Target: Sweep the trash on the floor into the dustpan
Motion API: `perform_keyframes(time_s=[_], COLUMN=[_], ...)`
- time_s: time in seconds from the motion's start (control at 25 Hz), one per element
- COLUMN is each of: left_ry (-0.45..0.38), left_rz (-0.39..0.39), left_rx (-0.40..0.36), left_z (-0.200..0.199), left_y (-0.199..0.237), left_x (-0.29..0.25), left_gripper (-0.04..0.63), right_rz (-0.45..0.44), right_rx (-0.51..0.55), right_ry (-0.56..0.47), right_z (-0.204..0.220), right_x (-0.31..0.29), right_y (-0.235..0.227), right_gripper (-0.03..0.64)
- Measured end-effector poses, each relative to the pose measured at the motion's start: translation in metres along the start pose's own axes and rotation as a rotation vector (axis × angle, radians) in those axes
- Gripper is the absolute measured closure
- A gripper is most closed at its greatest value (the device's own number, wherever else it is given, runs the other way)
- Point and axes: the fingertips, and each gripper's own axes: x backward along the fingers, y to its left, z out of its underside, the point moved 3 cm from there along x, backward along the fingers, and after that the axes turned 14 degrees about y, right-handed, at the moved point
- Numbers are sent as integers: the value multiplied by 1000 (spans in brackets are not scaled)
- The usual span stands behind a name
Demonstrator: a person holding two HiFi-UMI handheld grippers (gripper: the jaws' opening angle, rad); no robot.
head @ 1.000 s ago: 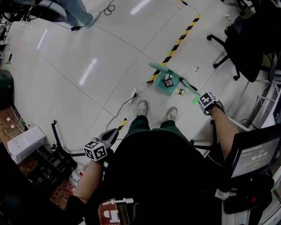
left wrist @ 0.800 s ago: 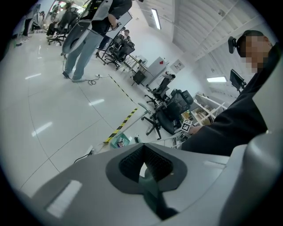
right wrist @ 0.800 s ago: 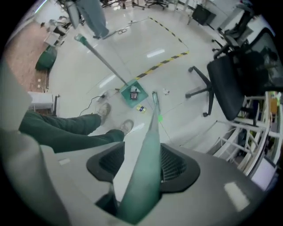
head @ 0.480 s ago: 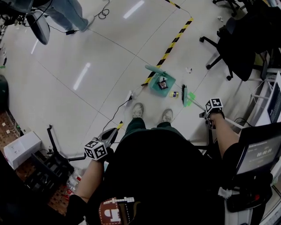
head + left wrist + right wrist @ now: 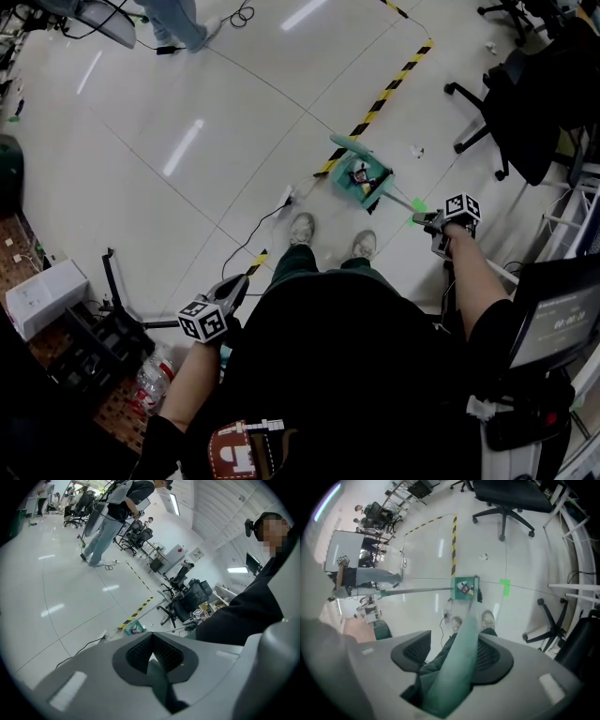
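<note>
Broom (image 5: pixel 379 190) swung against teal dustpan (image 5: pixel 347 182), trash (image 5: pixel 360 172) inside

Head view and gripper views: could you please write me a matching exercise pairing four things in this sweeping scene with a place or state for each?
Things:
1. dustpan
2. broom
3. left gripper
4. white scrap

Places or states:
A. shut, with nothing between the jaws
B. handle clamped in the right gripper, head at the dustpan's edge
C. lying loose on the bare floor, apart from the dustpan
D. on the floor beside the yellow-and-black tape, with trash inside

Pairs: 1-D, 2-B, 3-A, 4-C
</note>
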Motion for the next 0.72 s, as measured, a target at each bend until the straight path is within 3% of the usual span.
perform_keyframes(time_s=[0.08, 0.48, 0.72], left_ry=[2, 7, -20], left_rz=[1, 46, 76], left_rx=[1, -85, -176], left_z=[1, -34, -59], left_y=[2, -18, -66], left_x=[-2, -26, -46], left_gripper=[597, 597, 597], right_rz=[-9, 219, 198], right_rx=[51, 203, 247], right_ry=[-16, 48, 85], right_z=[1, 60, 115], right_x=[10, 45, 52], right_y=[6, -55, -99], right_gripper=[359, 368, 367])
